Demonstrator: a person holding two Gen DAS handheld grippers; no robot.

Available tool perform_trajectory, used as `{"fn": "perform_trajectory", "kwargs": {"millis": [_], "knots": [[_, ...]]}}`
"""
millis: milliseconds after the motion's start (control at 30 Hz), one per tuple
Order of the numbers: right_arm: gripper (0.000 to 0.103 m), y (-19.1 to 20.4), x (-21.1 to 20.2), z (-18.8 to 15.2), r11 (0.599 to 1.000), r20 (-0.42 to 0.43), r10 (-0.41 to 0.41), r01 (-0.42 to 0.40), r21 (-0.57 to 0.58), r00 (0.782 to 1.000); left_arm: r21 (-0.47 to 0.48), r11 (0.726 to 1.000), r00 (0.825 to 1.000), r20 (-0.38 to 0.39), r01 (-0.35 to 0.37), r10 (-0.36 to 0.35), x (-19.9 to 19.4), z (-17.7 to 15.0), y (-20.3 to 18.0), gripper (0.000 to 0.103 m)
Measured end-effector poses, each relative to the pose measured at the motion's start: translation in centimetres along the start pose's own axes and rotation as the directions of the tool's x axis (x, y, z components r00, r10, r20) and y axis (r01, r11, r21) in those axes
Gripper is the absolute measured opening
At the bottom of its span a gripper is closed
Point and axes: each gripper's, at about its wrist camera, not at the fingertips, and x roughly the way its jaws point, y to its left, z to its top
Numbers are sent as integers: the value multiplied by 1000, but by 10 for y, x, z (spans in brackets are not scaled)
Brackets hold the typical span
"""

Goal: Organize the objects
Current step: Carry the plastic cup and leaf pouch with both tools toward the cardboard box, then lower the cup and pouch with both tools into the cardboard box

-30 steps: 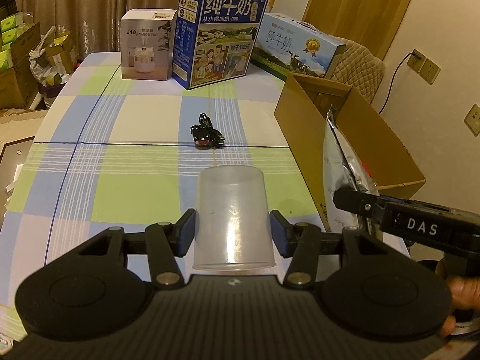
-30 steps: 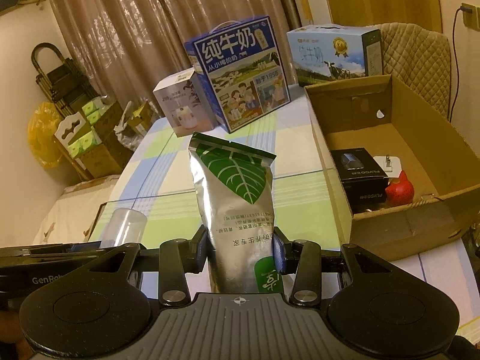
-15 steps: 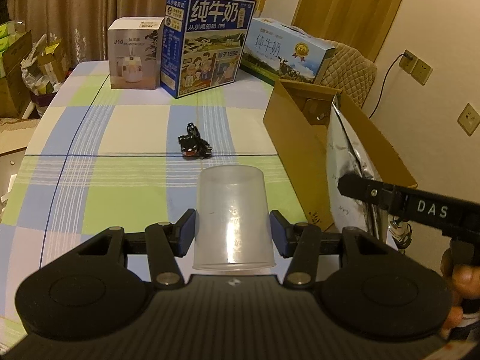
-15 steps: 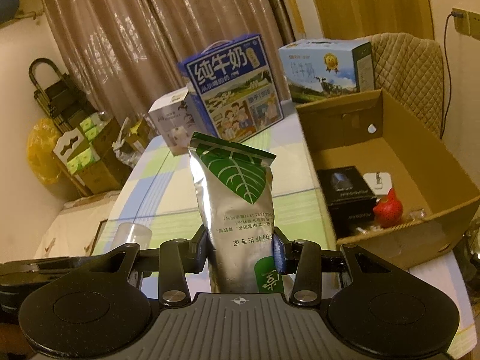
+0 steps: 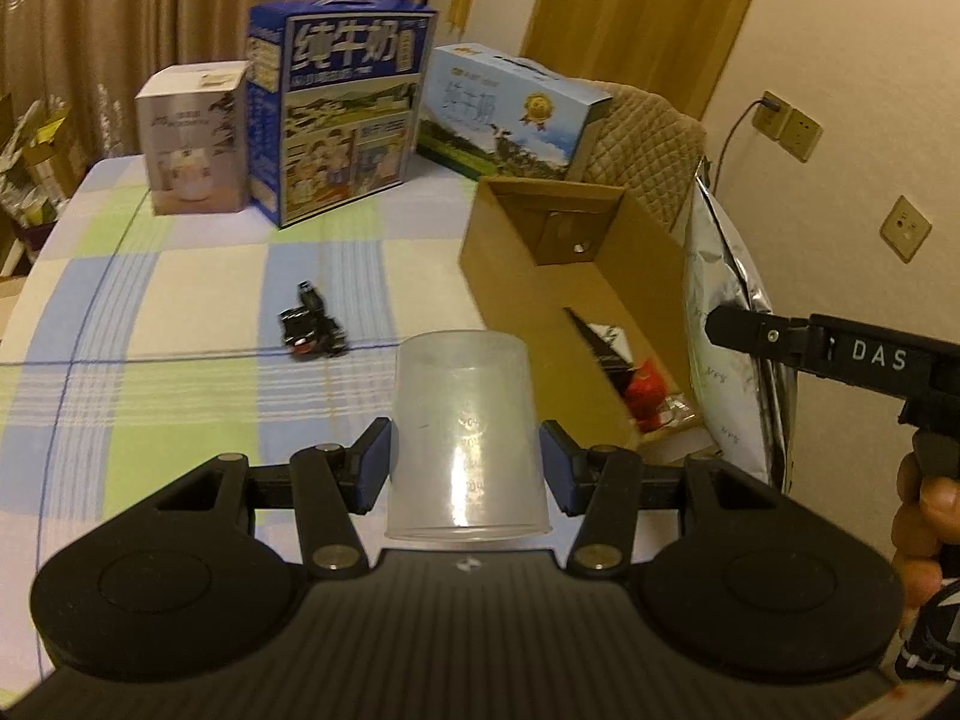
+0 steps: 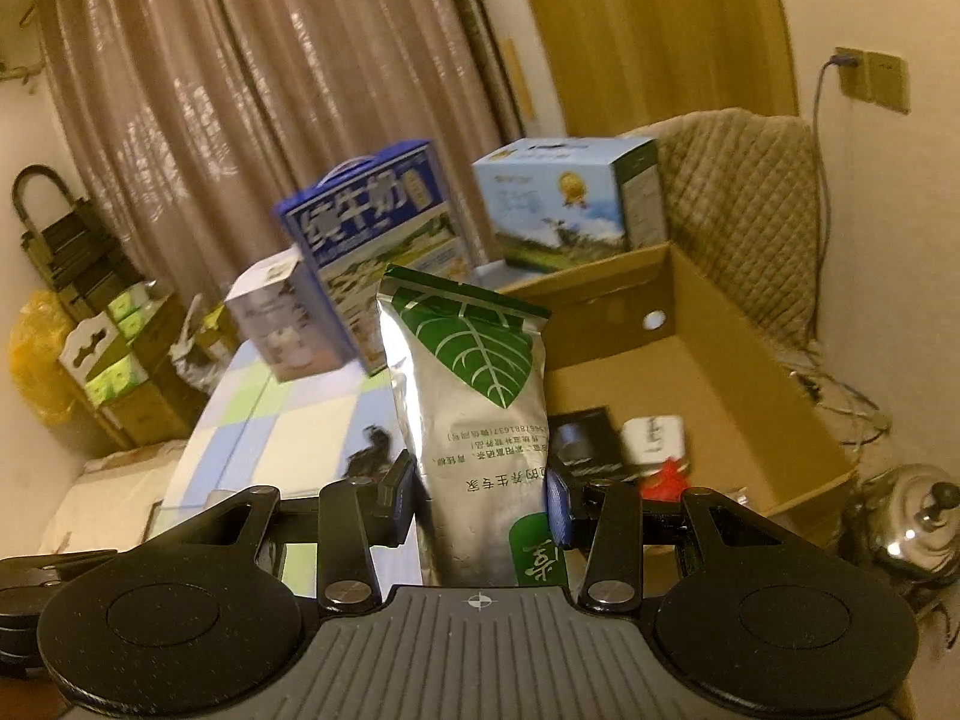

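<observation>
My left gripper (image 5: 467, 468) is shut on a clear plastic cup (image 5: 467, 438), held upside down above the checked tablecloth (image 5: 150, 324). My right gripper (image 6: 480, 501) is shut on a silver pouch (image 6: 474, 420) with a green leaf print, held upright over the near end of the open cardboard box (image 6: 744, 396). The pouch (image 5: 726, 336) and the right gripper's arm also show at the right of the left wrist view, beside the box (image 5: 540, 276). Inside the box lie a black packet (image 6: 585, 444), a white item (image 6: 651, 435) and a red item (image 6: 663, 477).
A small black object with a cable (image 5: 309, 330) lies mid-table. A white carton (image 5: 195, 138), a blue milk carton (image 5: 342, 114) and a pale blue carton (image 5: 510, 114) stand at the far edge. A quilted chair (image 6: 744, 204) is behind the box; a metal kettle (image 6: 915, 522) sits right.
Both grippers have risen and moved right toward the box with their loads. The pouch now hangs over the box's near end, and the box's inside shows in the left wrist view.
</observation>
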Motion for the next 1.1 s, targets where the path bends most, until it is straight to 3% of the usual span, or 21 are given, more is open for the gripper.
{"fn": "perform_trajectory", "kwargs": {"millis": [500, 1100], "knots": [[39, -56, -10, 18, 997, 21, -68, 68, 19, 997, 49, 997, 998, -12, 67, -67, 32, 26, -57, 47], [39, -98, 4, 41, 995, 10, -94, 94, 22, 995, 63, 992, 994, -43, 108, -105, 79, 40, -92, 47]]}}
